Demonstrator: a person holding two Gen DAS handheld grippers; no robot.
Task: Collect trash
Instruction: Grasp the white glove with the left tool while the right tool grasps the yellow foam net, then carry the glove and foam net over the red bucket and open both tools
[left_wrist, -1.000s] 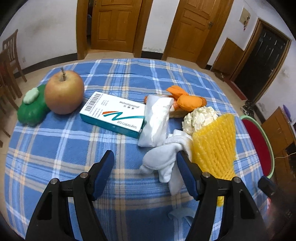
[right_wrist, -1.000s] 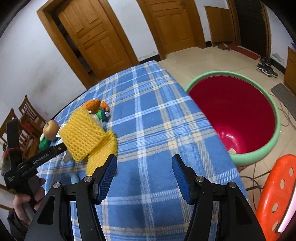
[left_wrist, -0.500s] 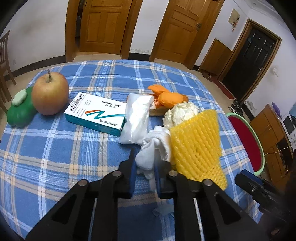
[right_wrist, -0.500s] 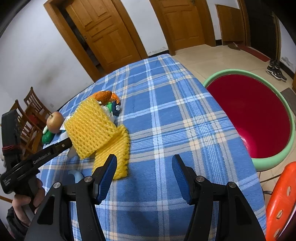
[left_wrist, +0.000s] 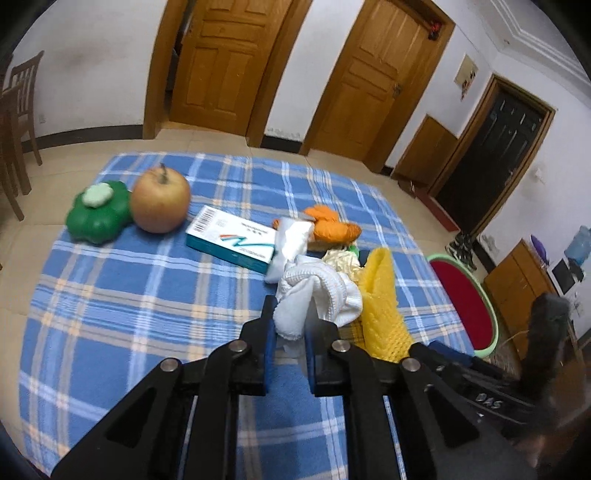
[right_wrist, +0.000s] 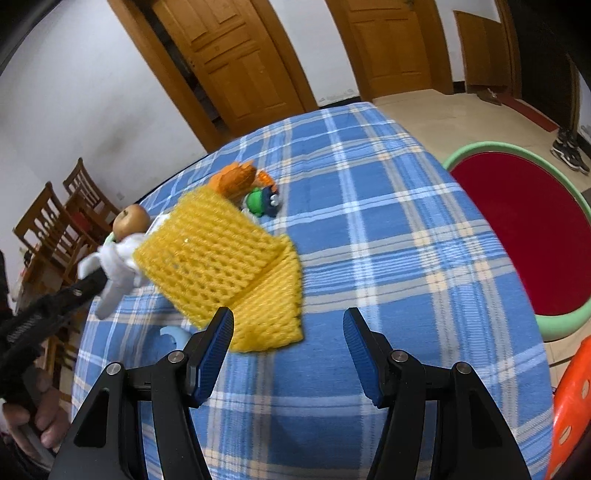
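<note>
My left gripper (left_wrist: 290, 314) is shut on a crumpled white tissue (left_wrist: 317, 291) and holds it lifted off the blue checked tablecloth (left_wrist: 129, 302). From the right wrist view the same tissue (right_wrist: 122, 258) hangs from the left gripper's black fingers (right_wrist: 85, 284). Yellow foam fruit netting (left_wrist: 380, 306) lies just right of the tissue; it is the big yellow mesh (right_wrist: 221, 273) in front of my right gripper (right_wrist: 288, 347), which stands open and empty above the cloth. A red bin with a green rim (right_wrist: 532, 236) stands on the floor to the right.
On the table lie a green toy pepper (left_wrist: 98, 216), an apple (left_wrist: 160, 203), a teal medicine box (left_wrist: 232, 243), a white packet (left_wrist: 291, 240), an orange toy (left_wrist: 330, 227) and a small green toy (right_wrist: 262, 201). Chairs (right_wrist: 62, 225) stand left; an orange stool (right_wrist: 572, 406) right.
The left gripper closed on the white tissue and lifted it up and back from the table. The right gripper moved closer to the yellow netting, its jaws unchanged.
</note>
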